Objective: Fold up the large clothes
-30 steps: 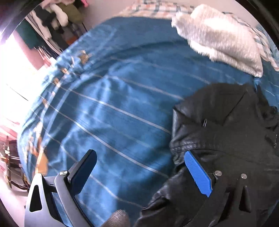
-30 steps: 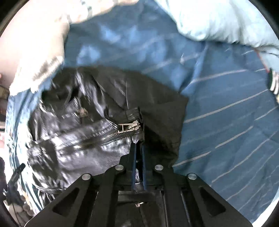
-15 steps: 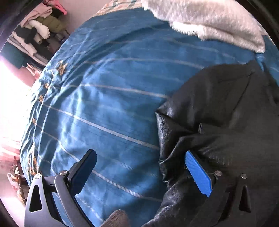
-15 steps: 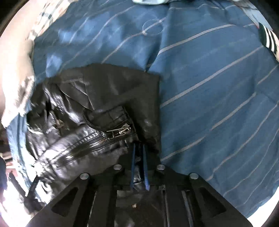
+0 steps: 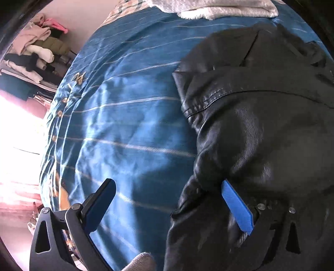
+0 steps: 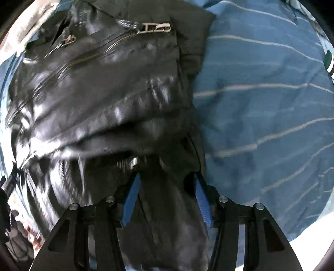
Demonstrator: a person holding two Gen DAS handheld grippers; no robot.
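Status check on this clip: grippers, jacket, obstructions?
Left gripper open, one finger on black leather jacket. Right gripper open, jacket between its fingers. White fluffy blanket beyond collar.

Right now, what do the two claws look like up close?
Both match. The left claw and right claw have flat blue pads on black fingers, carried by black angular brackets with triangular cut-outs and round silver bolt heads. No cables or markings are visible.

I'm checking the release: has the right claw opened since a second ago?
Yes. The right claw, earlier pinched shut on the black jacket, now stands apart, with the leather lying loose between its blue fingers.
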